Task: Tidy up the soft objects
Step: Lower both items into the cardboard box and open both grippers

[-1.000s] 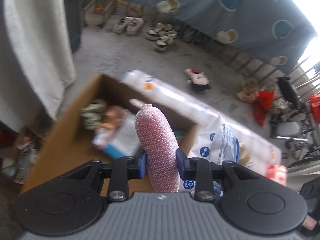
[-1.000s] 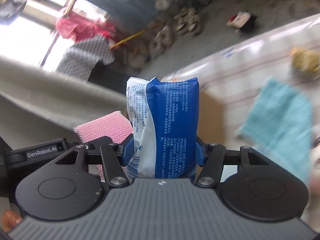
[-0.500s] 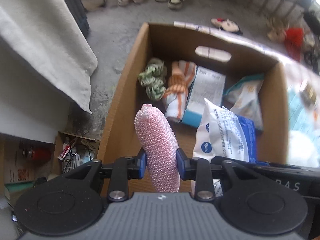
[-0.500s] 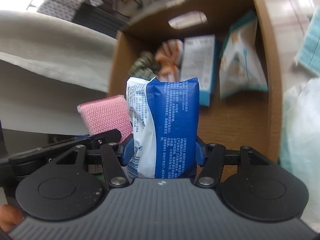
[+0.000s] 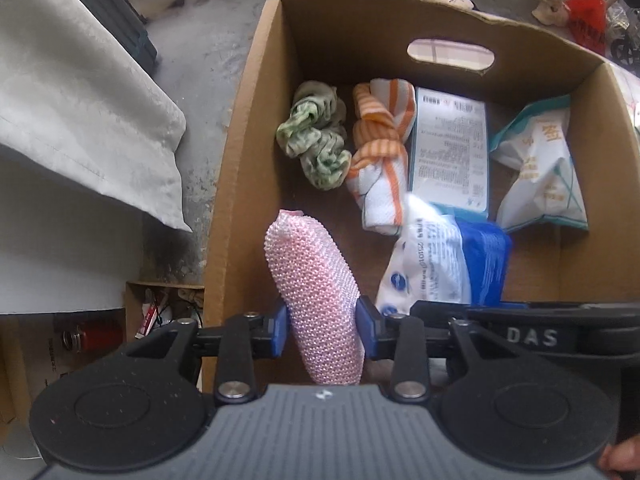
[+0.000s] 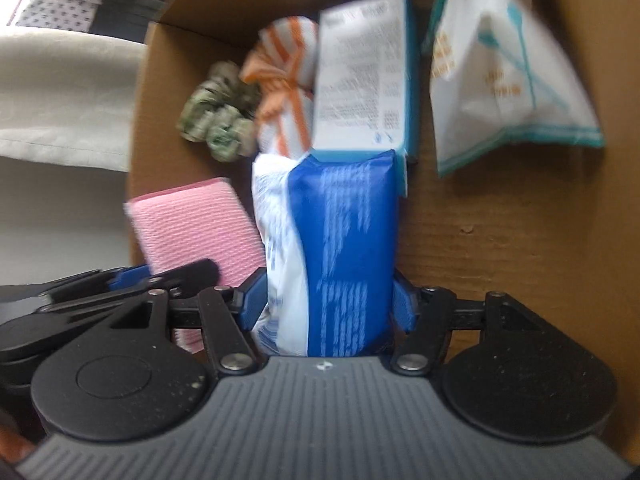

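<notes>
- Cardboard box [image 5: 240, 184], plain corrugated brown, with an oval hand-hole in its far wall; both my claws hang over its open top.
- Left claw [image 5: 322, 328]: blue pads [image 5: 280, 330] sit on either flank of a pink sponge [image 5: 316, 292], oblong with a rounded end and a beaded mesh skin. The jaws have just been easing apart, yet I still read pad contact on both sides. The sponge stands over the box's near-left corner.
- Right claw [image 6: 324, 308]: pads against a soft plastic pack [image 6: 340, 240], half blue and half white, with rows of small white print too blurred to read. Its jaws have also just been widening, the pack still between them and above the box floor.
- On the box floor: a crumpled green-mottled scrunchie [image 5: 316, 136], a knotted white cloth with orange stripes [image 5: 380, 152], a flat white-and-teal packet [image 5: 450, 152] covered in fine print I cannot read, and a puffy white pouch [image 5: 540, 168] with orange characters and teal edging.
- The right claw's arm in the left view reads "DAS".
</notes>
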`<move>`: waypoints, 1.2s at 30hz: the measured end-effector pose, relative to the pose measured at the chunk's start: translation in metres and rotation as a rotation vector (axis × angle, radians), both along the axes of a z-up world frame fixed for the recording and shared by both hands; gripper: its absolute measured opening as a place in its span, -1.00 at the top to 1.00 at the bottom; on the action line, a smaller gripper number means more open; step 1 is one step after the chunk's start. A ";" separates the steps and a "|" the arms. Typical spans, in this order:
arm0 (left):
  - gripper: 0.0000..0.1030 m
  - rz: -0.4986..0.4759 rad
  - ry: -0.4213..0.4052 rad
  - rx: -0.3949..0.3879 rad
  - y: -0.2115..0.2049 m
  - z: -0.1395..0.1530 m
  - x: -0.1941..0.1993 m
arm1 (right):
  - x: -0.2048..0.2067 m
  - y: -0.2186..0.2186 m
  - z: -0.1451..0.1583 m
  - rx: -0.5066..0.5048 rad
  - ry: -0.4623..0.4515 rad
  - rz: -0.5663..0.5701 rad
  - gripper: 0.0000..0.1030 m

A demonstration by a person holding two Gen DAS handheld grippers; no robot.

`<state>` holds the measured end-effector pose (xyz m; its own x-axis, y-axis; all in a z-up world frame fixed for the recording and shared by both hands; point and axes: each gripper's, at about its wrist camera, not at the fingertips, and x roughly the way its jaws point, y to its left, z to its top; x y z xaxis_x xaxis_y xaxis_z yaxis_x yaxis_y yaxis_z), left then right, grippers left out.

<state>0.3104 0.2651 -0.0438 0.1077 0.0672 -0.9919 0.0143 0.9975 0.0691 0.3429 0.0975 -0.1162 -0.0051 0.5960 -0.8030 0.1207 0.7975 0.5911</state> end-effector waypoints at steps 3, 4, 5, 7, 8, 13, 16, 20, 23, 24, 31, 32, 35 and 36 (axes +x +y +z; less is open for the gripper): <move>0.24 -0.014 -0.001 0.001 0.002 0.002 -0.004 | -0.001 -0.001 -0.002 0.020 0.009 -0.018 -0.22; 0.24 -0.018 -0.002 0.002 0.003 0.002 -0.005 | -0.002 -0.002 -0.001 0.021 0.006 -0.027 -0.22; 0.24 -0.020 -0.005 0.002 0.003 0.002 -0.007 | -0.002 -0.004 -0.001 0.021 0.000 -0.030 -0.21; 0.26 -0.027 -0.013 0.007 0.004 0.001 -0.006 | -0.003 -0.003 -0.002 0.012 -0.009 -0.023 -0.08; 0.28 -0.030 -0.021 0.010 0.004 0.001 -0.007 | -0.003 -0.003 -0.003 0.009 -0.011 -0.017 -0.04; 0.31 -0.076 -0.070 0.006 -0.001 0.003 -0.005 | -0.003 -0.005 -0.002 0.014 -0.015 0.014 0.11; 0.28 -0.100 -0.042 0.007 -0.004 -0.003 -0.002 | -0.007 -0.010 -0.001 0.033 -0.016 0.024 0.11; 0.24 -0.100 0.017 0.006 -0.003 -0.011 -0.001 | -0.007 -0.002 -0.005 0.038 -0.006 0.053 0.11; 0.04 -0.095 -0.006 0.019 -0.001 -0.006 -0.005 | -0.006 0.003 -0.008 0.039 -0.002 0.069 0.11; 0.02 -0.094 -0.015 0.022 -0.001 -0.005 -0.005 | -0.005 0.004 -0.009 0.040 -0.001 0.073 0.09; 0.09 -0.069 -0.046 0.021 0.003 0.001 -0.007 | -0.006 0.008 -0.014 0.061 0.010 0.092 0.08; 0.09 -0.061 -0.048 0.018 0.003 0.001 -0.007 | -0.006 0.010 -0.015 0.061 0.007 0.097 0.08; 0.03 -0.039 -0.066 0.017 0.005 0.006 -0.008 | -0.006 0.012 -0.017 0.066 0.002 0.099 0.01; 0.02 -0.034 -0.074 0.016 0.006 0.008 -0.009 | -0.007 0.012 -0.015 0.064 -0.005 0.100 0.00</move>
<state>0.3014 0.2706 -0.0361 0.1835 0.0783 -0.9799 0.0426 0.9953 0.0875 0.3364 0.1095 -0.1317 -0.0629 0.6426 -0.7637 0.0396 0.7662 0.6414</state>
